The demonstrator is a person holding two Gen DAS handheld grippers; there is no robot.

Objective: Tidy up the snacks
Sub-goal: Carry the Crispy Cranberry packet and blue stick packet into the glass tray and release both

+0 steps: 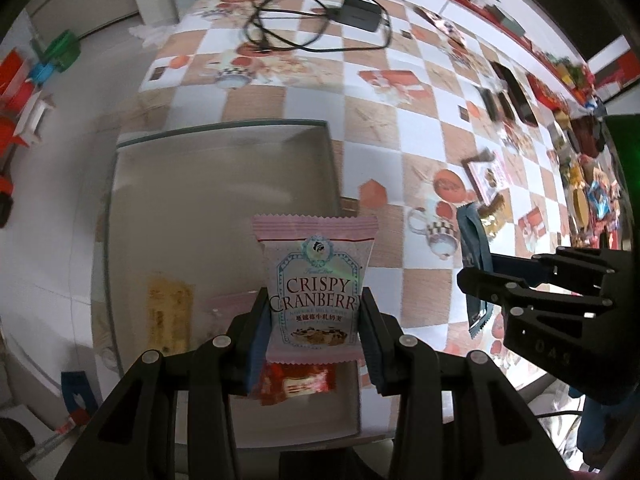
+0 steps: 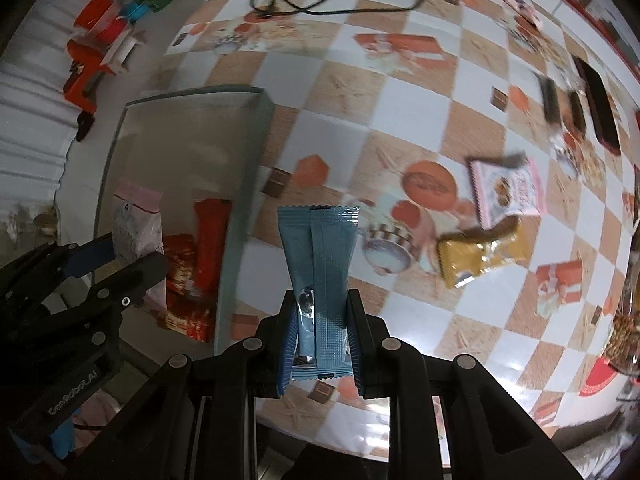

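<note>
My left gripper (image 1: 314,320) is shut on a pink Crispy Cranberry packet (image 1: 316,284), held above a clear plastic bin (image 1: 224,128) at the table's left edge. Inside the bin lie a red packet (image 1: 296,386) and a yellow one (image 1: 170,312). My right gripper (image 2: 318,332) is shut on a blue snack bar wrapper (image 2: 320,264), hanging over the checkered table just right of the bin (image 2: 240,208). The right wrist view shows the left gripper (image 2: 132,256) with the pink packet (image 2: 136,224) over the bin, and red packets (image 2: 192,276) in it. The right gripper (image 1: 476,280) appears in the left wrist view with the blue wrapper (image 1: 474,260).
Loose on the checkered tablecloth (image 2: 400,120) are a pink snack packet (image 2: 508,192), a yellow packet (image 2: 480,256) and dark bars (image 2: 600,112). A black power adapter (image 1: 358,14) with a coiled cable lies at the far end. Red and green items (image 2: 100,44) sit on the floor to the left.
</note>
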